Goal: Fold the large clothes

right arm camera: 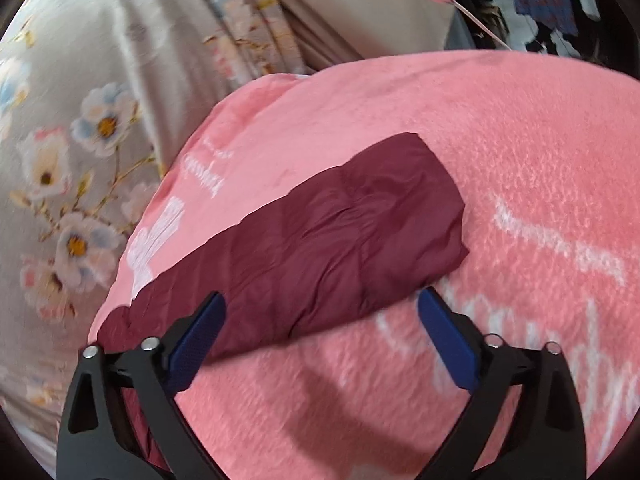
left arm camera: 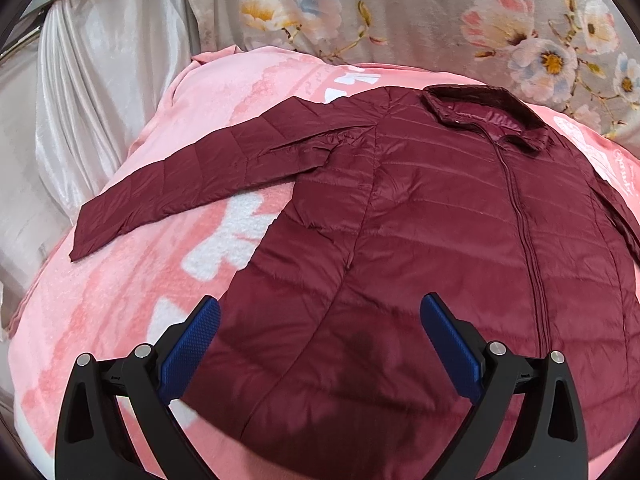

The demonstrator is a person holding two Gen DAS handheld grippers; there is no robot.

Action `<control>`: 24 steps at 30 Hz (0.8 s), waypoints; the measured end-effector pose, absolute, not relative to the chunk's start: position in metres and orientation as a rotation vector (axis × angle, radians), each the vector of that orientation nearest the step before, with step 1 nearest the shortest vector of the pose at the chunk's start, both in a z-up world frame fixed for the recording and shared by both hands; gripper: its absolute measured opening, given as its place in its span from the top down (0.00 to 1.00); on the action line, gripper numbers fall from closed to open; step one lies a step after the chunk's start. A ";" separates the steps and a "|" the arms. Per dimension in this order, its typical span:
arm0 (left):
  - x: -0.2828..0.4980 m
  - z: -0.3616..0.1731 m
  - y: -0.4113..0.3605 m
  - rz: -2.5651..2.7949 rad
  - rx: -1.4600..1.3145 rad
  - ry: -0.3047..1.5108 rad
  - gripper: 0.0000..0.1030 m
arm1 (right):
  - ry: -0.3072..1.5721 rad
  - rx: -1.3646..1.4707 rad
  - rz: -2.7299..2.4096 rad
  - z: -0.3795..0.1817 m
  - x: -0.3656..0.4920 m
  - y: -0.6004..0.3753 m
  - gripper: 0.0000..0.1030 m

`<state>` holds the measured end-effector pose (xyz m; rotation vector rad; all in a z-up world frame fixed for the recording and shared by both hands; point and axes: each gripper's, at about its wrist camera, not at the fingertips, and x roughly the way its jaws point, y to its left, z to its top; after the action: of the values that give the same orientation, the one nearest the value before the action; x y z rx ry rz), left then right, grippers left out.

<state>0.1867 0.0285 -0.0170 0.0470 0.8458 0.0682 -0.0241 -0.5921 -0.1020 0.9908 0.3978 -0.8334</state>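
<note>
Jacket: a dark red quilted jacket [left arm camera: 420, 220] lies front up and zipped on a pink blanket [left arm camera: 120, 300], collar toward the flowered curtain [left arm camera: 440, 12].
Left sleeve: stretched out flat to the side [left arm camera: 192, 176], away from the body.
Right sleeve: also spread out on the blanket [right arm camera: 320, 240], cuff end farthest from the camera.
Left gripper: hovers [left arm camera: 320, 344] over the lower body of the jacket, jaws spread wide, nothing between them.
Right gripper: hangs [right arm camera: 322, 340] above the near part of the right sleeve, jaws released and holding nothing.
Step in hand: likely the start, with nothing folded yet.
Next move: probably lower the right jaws onto the sleeve, pinch the thin fabric, and carry it across the chest.
</note>
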 end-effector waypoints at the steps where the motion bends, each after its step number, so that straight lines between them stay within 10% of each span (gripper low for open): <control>1: 0.189 -0.018 0.029 0.069 0.044 0.847 0.05 | 0.386 0.997 -0.852 -0.103 -0.024 -0.597 0.24; 4: 0.196 -0.024 0.032 0.075 0.039 0.857 0.05 | 0.361 1.000 -0.880 -0.104 -0.022 -0.608 0.41; 6: 0.200 -0.028 0.036 0.084 0.037 0.872 0.05 | 0.369 1.026 -0.879 -0.106 -0.014 -0.616 0.77; 8: 0.202 -0.031 0.043 0.099 0.030 0.881 0.05 | 0.374 1.031 -0.873 -0.099 -0.003 -0.615 0.92; 18: 0.205 -0.030 0.090 0.198 -0.019 0.867 0.05 | 0.375 0.471 -0.326 0.052 0.154 -0.420 0.95; 24: 0.203 -0.038 0.113 0.204 -0.059 0.889 0.05 | 0.499 0.307 -0.007 0.045 0.240 -0.267 0.95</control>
<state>0.2028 0.1127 -0.0380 -0.0591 0.8886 0.2041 0.2397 -0.2672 0.0453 0.3065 0.4992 -0.0066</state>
